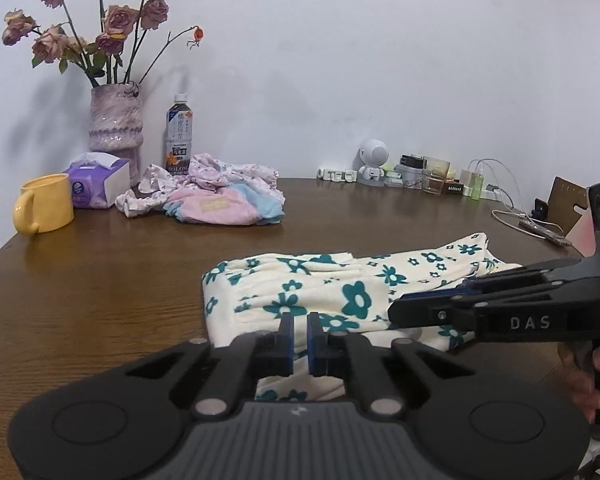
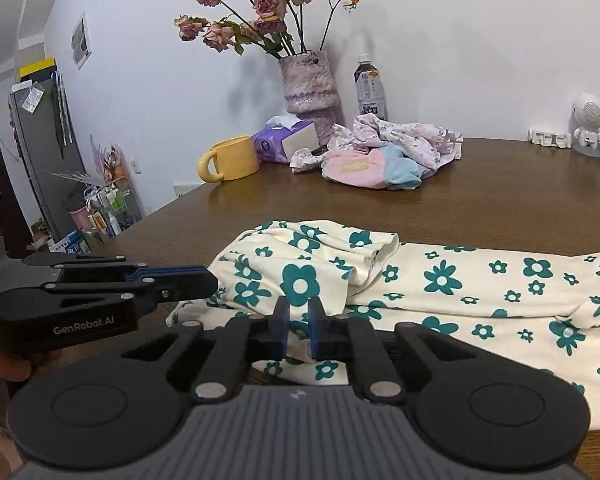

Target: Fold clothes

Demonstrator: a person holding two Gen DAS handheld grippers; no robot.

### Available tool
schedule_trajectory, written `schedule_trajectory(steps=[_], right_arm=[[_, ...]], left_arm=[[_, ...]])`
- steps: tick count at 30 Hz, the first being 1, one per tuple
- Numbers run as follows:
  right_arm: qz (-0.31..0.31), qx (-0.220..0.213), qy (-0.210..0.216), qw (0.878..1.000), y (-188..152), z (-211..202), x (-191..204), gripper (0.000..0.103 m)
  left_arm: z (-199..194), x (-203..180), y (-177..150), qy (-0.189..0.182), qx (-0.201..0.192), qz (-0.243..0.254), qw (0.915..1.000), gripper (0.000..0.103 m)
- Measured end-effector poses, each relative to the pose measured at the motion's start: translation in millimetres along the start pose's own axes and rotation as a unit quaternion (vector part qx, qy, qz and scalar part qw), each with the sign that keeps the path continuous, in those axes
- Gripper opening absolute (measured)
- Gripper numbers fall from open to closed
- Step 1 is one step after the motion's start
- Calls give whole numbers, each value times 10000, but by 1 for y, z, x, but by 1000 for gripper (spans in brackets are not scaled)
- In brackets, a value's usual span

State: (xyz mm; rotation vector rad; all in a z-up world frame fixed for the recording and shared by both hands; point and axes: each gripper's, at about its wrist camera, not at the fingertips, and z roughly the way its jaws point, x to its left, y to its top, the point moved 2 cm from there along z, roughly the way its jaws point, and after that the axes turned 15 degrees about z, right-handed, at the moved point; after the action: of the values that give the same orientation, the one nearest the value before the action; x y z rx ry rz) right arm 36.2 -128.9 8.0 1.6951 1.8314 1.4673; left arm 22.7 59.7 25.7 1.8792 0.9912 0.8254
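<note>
The cream garment with teal flowers (image 1: pixel 340 296) lies on the brown wooden table (image 1: pixel 100 280), in the lower centre and right of the left wrist view. In the right wrist view it spreads from the centre to the right edge of the frame, and its left part is folded over in a thick bunch.

The left hand-held gripper (image 1: pixel 300 334) is at the bottom centre of its own view, just at the near edge of the garment. Its blue-padded fingers stand with only a narrow gap, and cloth shows through the gap; I cannot tell if they pinch the fabric. In the right wrist view this gripper comes in from the left side, and its tip touches the left end of the garment.

The right hand-held gripper (image 2: pixel 298 330) is at the bottom centre of its view, over the near edge of the garment, also with a narrow gap between the fingers. Whether it holds cloth I cannot tell.

At the upper left of the left wrist view stand a yellow mug (image 1: pixel 44 208), a purple tissue box (image 1: pixel 96 180), a vase with dried roses (image 1: pixel 114 124) and a drink bottle (image 1: pixel 178 132). Beside them lies a pile of pink, blue and white clothes (image 1: pixel 216 196), well apart from the garment.
</note>
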Motion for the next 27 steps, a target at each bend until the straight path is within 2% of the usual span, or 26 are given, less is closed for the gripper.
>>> schedule_trajectory(steps=[4, 8, 9, 11, 14, 17, 19, 21, 23, 24, 25, 27], right_arm=[[-176, -22, -17, 9998, -2, -3, 3, 9], [-914, 77, -35, 9958, -3, -6, 15, 10], [-1240, 82, -82, 9922, -4, -7, 20, 11], [-2110, 63, -268, 9771, -9, -10, 32, 18], [-3348, 254, -386, 9411, -19, -9, 49, 31], [-4279, 553, -410, 9012, -28, 1, 60, 32], [-4556, 669, -427, 8866, -31, 12, 64, 33], [-4524, 842, -407, 8869, -28, 22, 64, 32], [-4429, 959, -372, 8906, -26, 25, 61, 6], [-4378, 1004, -353, 8927, -25, 26, 59, 6], [-4327, 1049, -334, 8948, -25, 26, 57, 6], [-4259, 1075, -328, 8978, -27, 25, 53, 6]], left_arm=[[-1, -8, 2, -24, -24, 113, 9999, 3], [-4, -14, 4, 105, 11, 634, 9979, 3], [-5, -17, 5, 113, 34, 936, 9955, 4], [-9, -24, 6, 131, 96, 1628, 9865, 8], [-12, -35, 3, 161, 265, 2632, 9642, 14], [-8, -42, -2, 10, 460, 3230, 9453, 14], [-6, -46, -4, -52, 506, 3498, 9354, 14], [-4, -49, -5, -101, 532, 3653, 9293, 15], [-1, -49, -6, -124, 578, 3712, 9267, 21], [0, -48, -7, -125, 610, 3729, 9258, 28], [2, -46, -8, -125, 648, 3719, 9259, 30], [5, -43, -12, -124, 727, 3693, 9264, 30]])
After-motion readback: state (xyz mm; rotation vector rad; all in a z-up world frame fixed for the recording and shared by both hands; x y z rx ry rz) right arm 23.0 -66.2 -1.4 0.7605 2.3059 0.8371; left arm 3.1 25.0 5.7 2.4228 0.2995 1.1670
